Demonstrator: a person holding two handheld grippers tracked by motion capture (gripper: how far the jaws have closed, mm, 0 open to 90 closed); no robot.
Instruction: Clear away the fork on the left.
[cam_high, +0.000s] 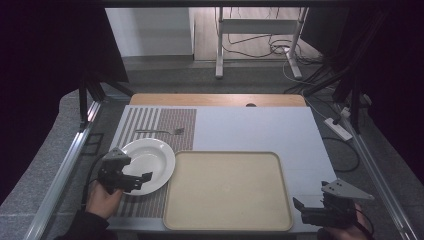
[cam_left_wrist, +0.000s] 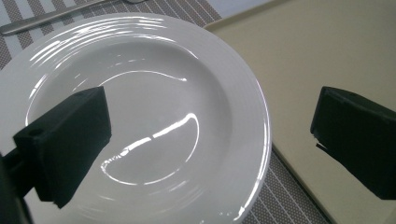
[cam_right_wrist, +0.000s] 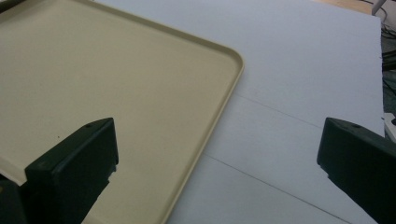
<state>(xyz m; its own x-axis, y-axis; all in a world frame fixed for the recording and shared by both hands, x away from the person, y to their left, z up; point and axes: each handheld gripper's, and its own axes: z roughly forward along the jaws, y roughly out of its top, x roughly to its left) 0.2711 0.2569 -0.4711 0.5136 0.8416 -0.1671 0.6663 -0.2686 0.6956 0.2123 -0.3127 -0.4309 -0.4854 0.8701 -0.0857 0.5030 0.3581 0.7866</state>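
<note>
The person's left hand (cam_high: 102, 200) enters the high view at about 7 o'clock and holds the left gripper (cam_high: 142, 178) from behind. This gripper points toward 3 o'clock, a little upward in the view, and its grey three-cornered plate sits on top. In the left gripper view, its two black jaws stand wide apart, one at 8 o'clock and one at 3 o'clock, with nothing between them.

The right hand (cam_high: 345, 231) comes in at about 5 o'clock. The right gripper (cam_high: 302, 210) points toward 9 o'clock, low and almost level. In the right gripper view its jaws are also spread wide, gripping nothing.
</note>
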